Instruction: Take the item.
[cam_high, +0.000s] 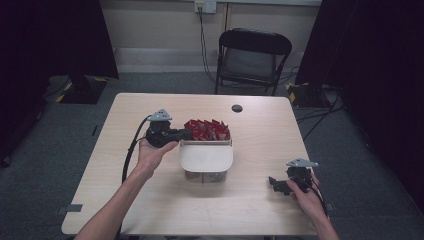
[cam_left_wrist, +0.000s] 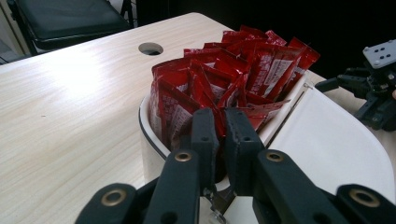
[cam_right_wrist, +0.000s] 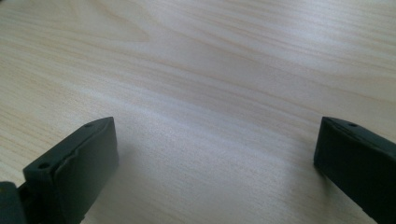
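A white tub (cam_high: 206, 159) stands mid-table, its far half packed with upright red sachets (cam_high: 207, 130) and its near half covered by a white lid. My left gripper (cam_high: 189, 134) reaches level over the tub's left rim (cam_left_wrist: 144, 126). In the left gripper view its jaws (cam_left_wrist: 222, 116) stand almost together among the red sachets (cam_left_wrist: 243, 70), with the edge of one sachet pinched between the pads. My right gripper (cam_high: 274, 182) rests low over the table at the near right, apart from the tub. It (cam_right_wrist: 217, 126) is open, and between its jaws is bare wood.
The light wooden table (cam_high: 150, 200) has a round cable hole (cam_high: 237, 108) behind the tub. A black folding chair (cam_high: 252, 55) stands beyond the far edge. Dark curtains hang at both sides. My right gripper (cam_left_wrist: 373, 88) sits past the tub's lid (cam_left_wrist: 327, 140).
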